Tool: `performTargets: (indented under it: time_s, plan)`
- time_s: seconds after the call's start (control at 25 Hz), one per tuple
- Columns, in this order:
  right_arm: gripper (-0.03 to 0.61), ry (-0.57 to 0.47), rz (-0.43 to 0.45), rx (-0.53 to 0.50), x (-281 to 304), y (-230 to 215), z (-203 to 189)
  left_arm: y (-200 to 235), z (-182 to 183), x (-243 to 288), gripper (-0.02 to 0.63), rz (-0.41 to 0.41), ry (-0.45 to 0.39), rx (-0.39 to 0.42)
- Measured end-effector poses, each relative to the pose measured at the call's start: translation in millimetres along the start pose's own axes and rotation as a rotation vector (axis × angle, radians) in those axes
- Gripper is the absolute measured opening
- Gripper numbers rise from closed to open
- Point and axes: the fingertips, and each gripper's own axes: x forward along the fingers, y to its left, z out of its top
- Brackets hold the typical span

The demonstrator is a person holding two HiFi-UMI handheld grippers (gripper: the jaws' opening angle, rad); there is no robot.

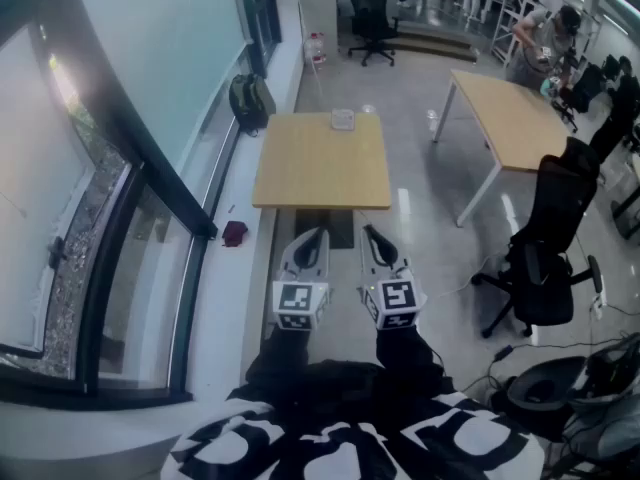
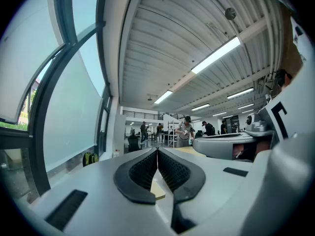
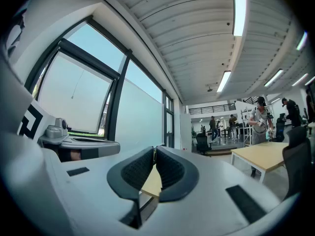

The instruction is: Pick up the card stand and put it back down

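The card stand (image 1: 343,119) sits on the small wooden table's (image 1: 320,173) far edge; a backpack (image 1: 248,101) lies left of the table; the left gripper (image 1: 318,234) and right gripper (image 1: 368,231) are on the table's near side, jaws closed tight, empty.

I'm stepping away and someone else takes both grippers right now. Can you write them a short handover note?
Left gripper: jaws together, nothing between them, held level short of the table.
Right gripper: the same, shut and empty, beside the left one.
Card stand: at the far edge of the small wooden table, well ahead of both grippers, not touched by either.
Done: nothing that shows.
Left: move in, open one gripper, lift the stand, set it back down.
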Motion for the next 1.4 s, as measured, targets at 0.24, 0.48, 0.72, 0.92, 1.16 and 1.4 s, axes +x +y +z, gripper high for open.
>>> performTargets:
  time_s: [0.24,0.48,0.72,0.92,1.16,1.4]
  plan:
    - [0.034,0.014,-0.001,-0.012,-2,-11,-7,-11,-5,5,0.011,-0.003,0.016,-0.005]
    - [0.034,0.017,0.033,0.031,-6,-3,-29,-10,-22,-8,0.011,0.036,0.058,0.004]
    - [0.035,0.045,0.053,0.059,10,-11,-51,-2,-45,4,0.011,0.053,0.114,0.004]
    - [0.035,0.066,0.004,0.045,55,-38,-60,21,-50,58,0.011,0.005,0.099,-0.013]
    - [0.034,0.075,-0.03,0.067,165,-50,-55,92,-43,157,0.011,-0.051,0.053,-0.049]
    - [0.034,0.035,-0.07,0.041,280,-56,-33,168,-12,237,0.011,-0.108,-0.014,-0.058]
